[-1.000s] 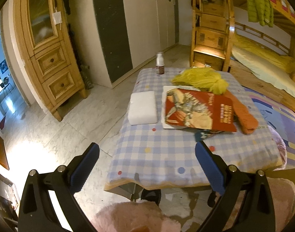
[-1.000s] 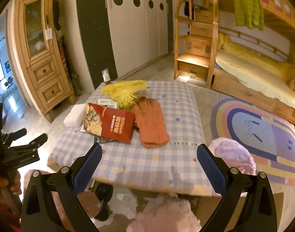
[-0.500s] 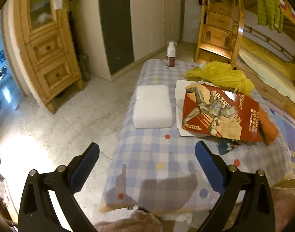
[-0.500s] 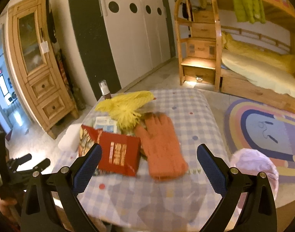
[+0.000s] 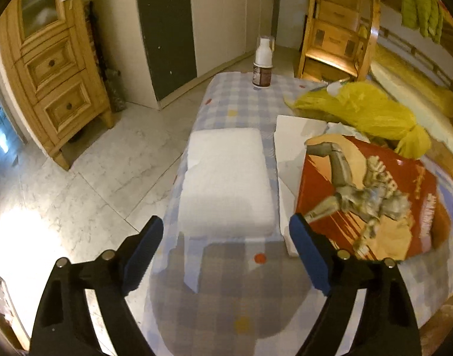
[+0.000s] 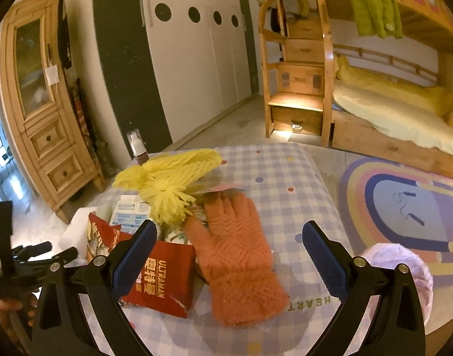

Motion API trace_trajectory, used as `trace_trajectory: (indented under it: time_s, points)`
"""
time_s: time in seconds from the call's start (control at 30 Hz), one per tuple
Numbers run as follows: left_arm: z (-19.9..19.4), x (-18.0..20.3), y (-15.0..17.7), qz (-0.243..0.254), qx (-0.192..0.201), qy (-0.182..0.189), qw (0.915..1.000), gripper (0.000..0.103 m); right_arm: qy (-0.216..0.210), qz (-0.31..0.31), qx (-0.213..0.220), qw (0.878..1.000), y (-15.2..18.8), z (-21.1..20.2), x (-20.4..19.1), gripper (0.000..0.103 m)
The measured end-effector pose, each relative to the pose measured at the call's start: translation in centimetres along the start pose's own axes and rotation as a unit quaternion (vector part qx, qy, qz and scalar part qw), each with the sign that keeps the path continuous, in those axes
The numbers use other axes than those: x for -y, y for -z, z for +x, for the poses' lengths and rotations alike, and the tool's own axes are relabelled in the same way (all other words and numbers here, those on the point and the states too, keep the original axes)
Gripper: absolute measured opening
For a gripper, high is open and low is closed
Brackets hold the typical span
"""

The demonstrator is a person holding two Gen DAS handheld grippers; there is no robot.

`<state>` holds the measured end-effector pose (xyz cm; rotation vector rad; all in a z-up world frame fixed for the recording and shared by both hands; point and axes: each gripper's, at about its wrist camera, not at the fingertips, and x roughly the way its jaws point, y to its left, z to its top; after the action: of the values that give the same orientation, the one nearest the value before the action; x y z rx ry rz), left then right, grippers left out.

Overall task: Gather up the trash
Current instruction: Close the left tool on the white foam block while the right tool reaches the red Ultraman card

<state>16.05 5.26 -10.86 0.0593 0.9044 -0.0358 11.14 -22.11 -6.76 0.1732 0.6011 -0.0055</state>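
Note:
A low table with a checked cloth (image 5: 235,296) holds a white foam block (image 5: 226,181), a red Ultraman packet (image 5: 371,204), a yellow mesh net (image 5: 357,109) and a small pump bottle (image 5: 262,69). My left gripper (image 5: 226,249) is open and empty, just short of the foam block's near edge. In the right wrist view the red packet (image 6: 164,276), yellow net (image 6: 170,178), an orange glove (image 6: 238,255) and a blue-white wrapper (image 6: 128,213) lie together. My right gripper (image 6: 229,255) is open and empty above the glove.
A bin lined with a pink bag (image 6: 401,270) stands by the table's right side on a rainbow rug (image 6: 404,201). A wooden cabinet (image 5: 48,68) is at the left, wardrobe doors (image 6: 196,59) behind, a bunk bed with stairs (image 6: 300,89) at the right.
Both grippers have moved forward and down over the table. The left one has closed in on the white foam block; the right one has come over the orange glove. Both stay open.

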Motion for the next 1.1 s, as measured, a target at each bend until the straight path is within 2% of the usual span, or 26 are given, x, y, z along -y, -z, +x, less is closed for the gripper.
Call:
trace_trajectory:
  time_s: [0.1, 0.17, 0.23, 0.37, 0.5, 0.7, 0.73, 0.77, 0.8, 0.87, 1.1]
  points:
    - [0.8, 0.2, -0.6, 0.014, -0.006, -0.012, 0.9998, 0.083, -0.004, 0.002, -0.002, 1.0, 0.1, 0.1, 0.0, 0.097]
    - [1.7, -0.2, -1.0, 0.007, -0.021, -0.012, 0.9997, 0.07, -0.004, -0.002, 0.0, 1.0, 0.2, 0.0, -0.1, 0.097]
    - [1.7, -0.5, -1.0, 0.004, -0.023, -0.01, 0.9997, 0.065, -0.006, -0.007, 0.005, 1.0, 0.4, -0.1, -0.2, 0.097]
    - [-0.6, -0.7, 0.0, -0.004, 0.015, -0.018, 0.9997, 0.063, -0.018, -0.015, 0.018, 1.0, 0.7, -1.0, -0.4, 0.097]
    - [-4.1, -0.7, 2.1, -0.027, 0.052, 0.022, 0.9981, 0.063, -0.052, -0.018, 0.017, 0.998, 1.6, -2.0, -0.6, 0.097]
    - [-6.8, 1.5, 4.9, 0.003, 0.078, 0.044, 0.996, 0.064, -0.07, -0.052, -0.002, 0.996, 3.4, -2.5, -2.3, 0.091]
    - [-6.9, 1.8, 5.1, 0.006, 0.077, 0.044, 0.996, 0.064, -0.075, -0.06, -0.007, 0.995, 3.8, -2.5, -2.5, 0.085]
    - [-6.9, 2.0, 5.3, 0.008, 0.074, 0.045, 0.9962, 0.064, -0.078, -0.072, -0.021, 0.994, 4.2, -2.1, -3.0, 0.064]
    - [-6.9, 2.2, 5.5, 0.01, 0.071, 0.046, 0.9964, 0.064, -0.08, -0.075, -0.028, 0.994, 4.3, -1.9, -3.2, 0.059]
    - [-6.9, 2.4, 5.8, 0.014, 0.067, 0.047, 0.9965, 0.064, -0.098, -0.083, -0.05, 0.991, 4.6, -1.2, -3.7, 0.055]
    - [-7.5, 2.4, 6.4, 0.008, 0.073, 0.039, 0.9965, 0.064, -0.116, -0.115, -0.043, 0.986, 3.5, -0.2, -5.8, 0.045]
